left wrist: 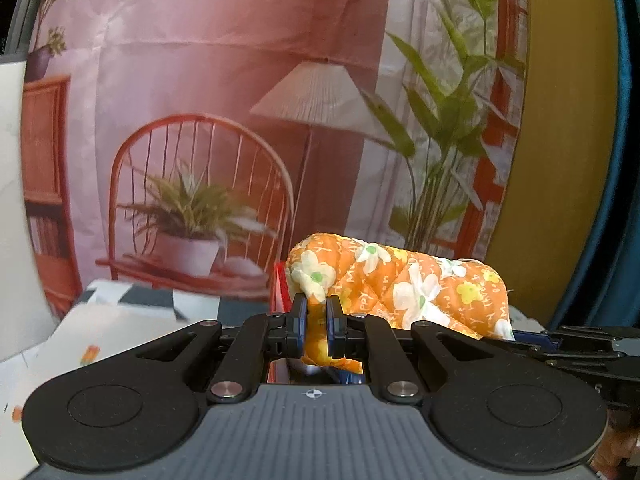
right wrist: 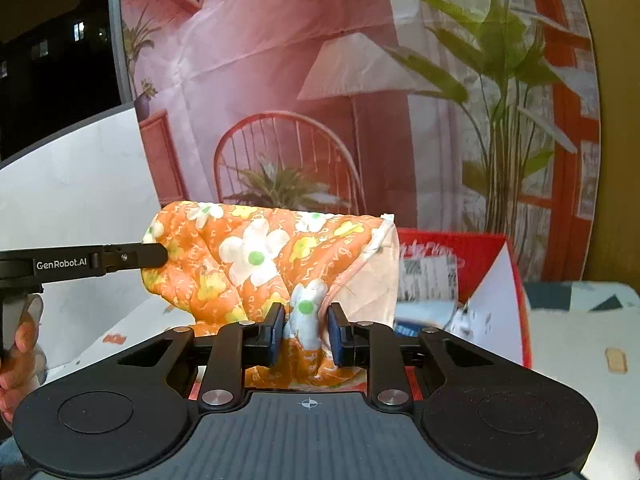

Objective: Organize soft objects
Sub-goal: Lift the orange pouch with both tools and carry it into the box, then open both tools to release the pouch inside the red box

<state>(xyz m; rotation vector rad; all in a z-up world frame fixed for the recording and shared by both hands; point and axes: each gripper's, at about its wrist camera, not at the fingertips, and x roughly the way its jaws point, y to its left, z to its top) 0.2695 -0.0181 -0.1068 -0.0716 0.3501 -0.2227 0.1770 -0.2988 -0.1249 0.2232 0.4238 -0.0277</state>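
Orange floral quilted cloth, bunched (white underside showing), held aloft

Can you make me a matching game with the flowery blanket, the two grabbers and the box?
Things:
1. orange flowery blanket
2. left gripper
3. right gripper
4. box

Descriptions:
A. red, with white inner flaps, behind the blanket
B. pinches the blanket's end near the white lining
C. rolled-up bundle held up between both grippers
D. clamps a thin orange fold at the blanket's other end

Pairs: 1-C, 2-D, 3-B, 4-A
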